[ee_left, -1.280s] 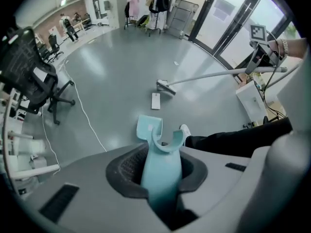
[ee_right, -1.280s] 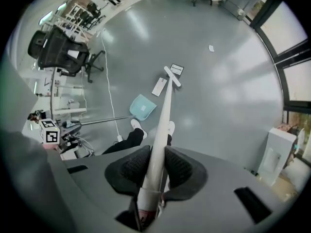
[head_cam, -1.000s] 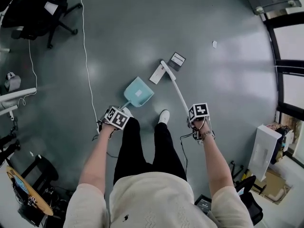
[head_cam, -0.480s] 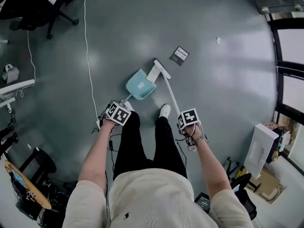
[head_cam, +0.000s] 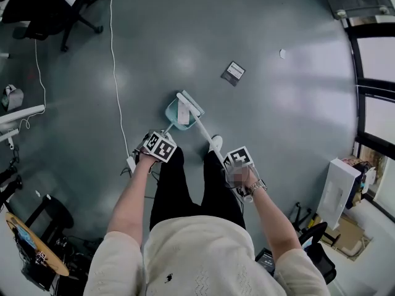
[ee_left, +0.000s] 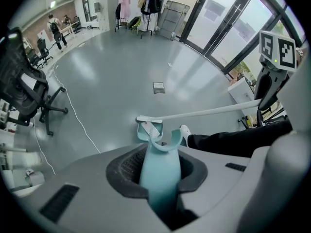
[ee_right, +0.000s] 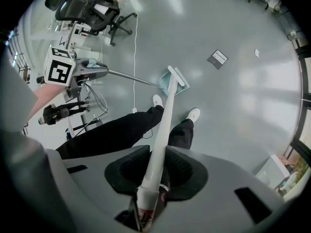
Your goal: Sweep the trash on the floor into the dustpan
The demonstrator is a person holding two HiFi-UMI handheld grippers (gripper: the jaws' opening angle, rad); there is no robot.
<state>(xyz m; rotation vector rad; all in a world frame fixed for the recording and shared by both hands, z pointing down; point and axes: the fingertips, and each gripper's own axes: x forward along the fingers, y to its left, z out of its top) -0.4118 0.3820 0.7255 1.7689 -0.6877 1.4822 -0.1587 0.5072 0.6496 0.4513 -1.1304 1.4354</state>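
Observation:
A light teal dustpan rests on the grey floor just ahead of my feet, with a white card lying in its tray. My left gripper is shut on the dustpan handle. My right gripper is shut on the white broom stick. The broom head lies across the dustpan's mouth. A dark card with a white label lies farther out on the floor, also in the left gripper view. A small white scrap sits beyond it.
A white cable runs along the floor on the left. Black office chairs stand at the far left. A white box and clutter sit by the windows on the right. My white shoe is beside the broom stick.
The broom head swept toward me and left, pushing the white card into the dustpan. The dustpan shifted closer to my feet. The dark card stayed on the floor.

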